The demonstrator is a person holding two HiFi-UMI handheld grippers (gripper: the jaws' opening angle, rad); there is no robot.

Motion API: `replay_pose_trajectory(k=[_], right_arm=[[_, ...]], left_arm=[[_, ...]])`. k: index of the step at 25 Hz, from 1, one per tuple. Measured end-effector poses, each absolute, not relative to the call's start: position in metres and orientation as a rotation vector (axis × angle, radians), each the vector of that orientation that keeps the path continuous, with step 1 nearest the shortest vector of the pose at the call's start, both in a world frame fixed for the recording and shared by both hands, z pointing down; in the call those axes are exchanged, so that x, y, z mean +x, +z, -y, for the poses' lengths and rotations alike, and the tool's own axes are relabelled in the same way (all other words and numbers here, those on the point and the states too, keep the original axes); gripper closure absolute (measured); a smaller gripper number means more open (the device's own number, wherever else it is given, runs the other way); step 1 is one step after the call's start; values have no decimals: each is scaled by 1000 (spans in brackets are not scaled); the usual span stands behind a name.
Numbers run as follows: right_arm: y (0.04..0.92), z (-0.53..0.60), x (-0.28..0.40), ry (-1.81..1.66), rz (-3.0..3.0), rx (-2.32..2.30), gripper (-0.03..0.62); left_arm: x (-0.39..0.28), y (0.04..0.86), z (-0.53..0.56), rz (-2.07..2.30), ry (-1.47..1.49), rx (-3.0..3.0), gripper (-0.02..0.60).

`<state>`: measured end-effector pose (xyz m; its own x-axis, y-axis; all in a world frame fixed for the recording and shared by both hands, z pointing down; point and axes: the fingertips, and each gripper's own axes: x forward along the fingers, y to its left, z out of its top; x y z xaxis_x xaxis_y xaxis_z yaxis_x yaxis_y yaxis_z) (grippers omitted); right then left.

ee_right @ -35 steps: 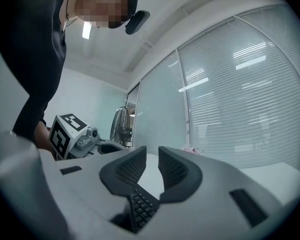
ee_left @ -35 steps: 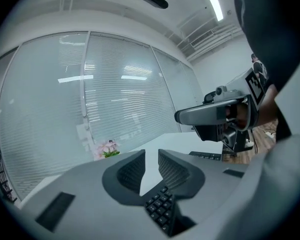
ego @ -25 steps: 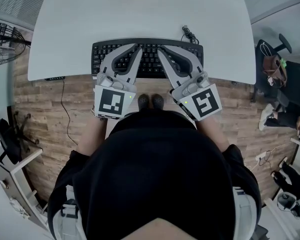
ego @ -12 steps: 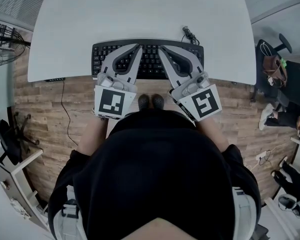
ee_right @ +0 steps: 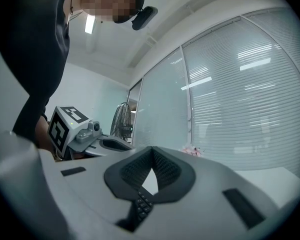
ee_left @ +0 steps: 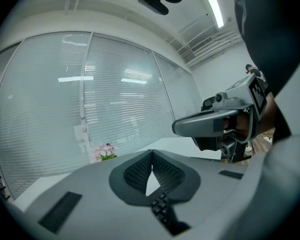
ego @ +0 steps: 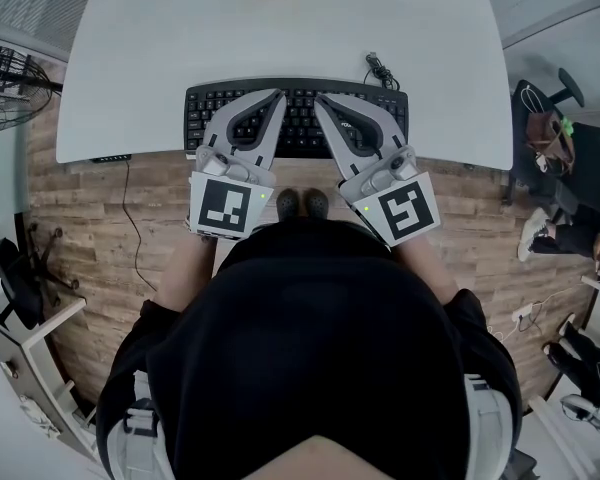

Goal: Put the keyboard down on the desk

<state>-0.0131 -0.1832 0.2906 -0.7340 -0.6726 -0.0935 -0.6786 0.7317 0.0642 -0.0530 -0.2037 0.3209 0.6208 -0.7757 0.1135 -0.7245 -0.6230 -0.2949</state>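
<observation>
Black keyboard (ego: 300, 133) lies flat at the white desk's (ego: 280, 28) near edge; over it, left gripper (ego: 278, 94), jaws just closed, and right gripper (ego: 318, 98), both clenched tip to tip, grasping nothing

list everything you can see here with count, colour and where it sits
desk: 1, white, middle of the head view
keyboard: 1, black, along the desk's near edge, under both grippers
cable: 1, black, bunched at the keyboard's far right corner
flowers: 1 bunch, pink, at the desk's far edge
blinds: white, beyond the desk's far edge
fan: 1, black wire cage, left of the desk
floor: brown wood pattern, below the desk
shoes: 2, dark, just past the desk's near edge
left gripper: 1, grey, over the keyboard's left half, jaws together
right gripper: 1, grey, over the keyboard's right half, jaws together
</observation>
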Motion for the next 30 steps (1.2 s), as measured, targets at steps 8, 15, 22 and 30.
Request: replay_pose_trajectory(k=[8, 15, 22, 30], right_arm=[[291, 182, -12, 150, -2867, -1124, 591], [290, 181, -9, 178, -2861, -1142, 591], [288, 178, -10, 208, -2872, -1126, 591], [286, 176, -13, 217, -2873, -1116, 591]], left_arm=[[-53, 320, 202, -1233, -339, -2621, 569], [-49, 320, 202, -1239, -337, -2620, 569], [-49, 318, 201, -1235, -338, -2616, 569], [-48, 316, 199, -1226, -341, -2608, 569]])
